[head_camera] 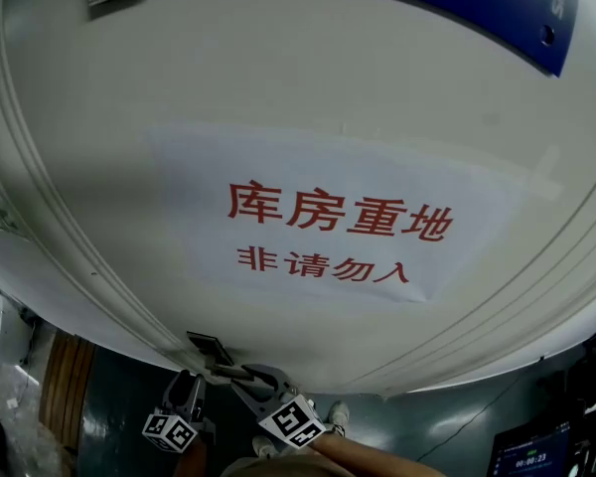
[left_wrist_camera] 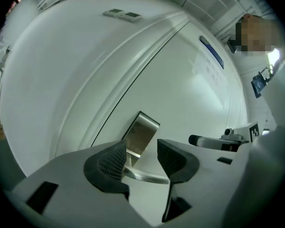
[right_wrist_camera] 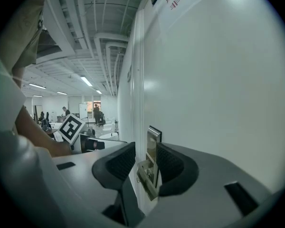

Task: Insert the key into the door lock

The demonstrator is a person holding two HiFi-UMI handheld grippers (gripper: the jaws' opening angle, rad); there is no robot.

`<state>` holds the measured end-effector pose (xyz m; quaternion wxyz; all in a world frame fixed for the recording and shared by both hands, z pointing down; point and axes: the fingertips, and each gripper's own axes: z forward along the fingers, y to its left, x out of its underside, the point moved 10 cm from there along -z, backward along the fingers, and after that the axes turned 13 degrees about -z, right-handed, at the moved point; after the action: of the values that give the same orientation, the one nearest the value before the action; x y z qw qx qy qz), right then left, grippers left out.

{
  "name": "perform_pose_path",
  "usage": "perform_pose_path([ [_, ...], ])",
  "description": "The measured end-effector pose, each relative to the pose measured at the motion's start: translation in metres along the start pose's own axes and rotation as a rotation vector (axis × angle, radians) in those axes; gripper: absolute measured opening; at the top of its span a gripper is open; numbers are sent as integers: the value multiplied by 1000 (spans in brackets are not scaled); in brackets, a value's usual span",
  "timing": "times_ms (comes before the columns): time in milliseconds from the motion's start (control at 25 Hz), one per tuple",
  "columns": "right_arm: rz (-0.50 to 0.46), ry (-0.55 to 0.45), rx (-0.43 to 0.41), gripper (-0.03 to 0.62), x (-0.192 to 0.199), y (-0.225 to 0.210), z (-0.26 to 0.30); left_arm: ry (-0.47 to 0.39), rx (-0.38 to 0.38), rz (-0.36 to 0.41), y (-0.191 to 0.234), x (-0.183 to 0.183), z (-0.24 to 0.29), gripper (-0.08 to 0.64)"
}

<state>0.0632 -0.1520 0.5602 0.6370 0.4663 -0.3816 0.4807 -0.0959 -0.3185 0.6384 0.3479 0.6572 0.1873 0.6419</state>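
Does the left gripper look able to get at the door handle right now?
Likely yes: the left gripper stands open, and the door handle shows in the gap between its jaws with nothing in front of it.

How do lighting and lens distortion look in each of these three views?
Head view: fisheye bows the white door into a dome; dim, yet the paper sign keeps its red print sharp. Left gripper view: bright wash on the door, black corners, dull sheen on the metal lock plate. Right gripper view: even light, distant ceiling lights glowing.
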Motion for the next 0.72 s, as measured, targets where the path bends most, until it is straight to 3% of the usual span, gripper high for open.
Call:
perform_pose_path([
  [280,-45,-45,76,125,-1,9,-17,21,10,179,-37,4,-15,199],
  [440,-84,-39,135,126,6,16,-28,48,-15,223,-54,1,-27,199],
  [720,-106,-9,151,126,25,23,-31,69,-56,264,-38,14,-51,199],
])
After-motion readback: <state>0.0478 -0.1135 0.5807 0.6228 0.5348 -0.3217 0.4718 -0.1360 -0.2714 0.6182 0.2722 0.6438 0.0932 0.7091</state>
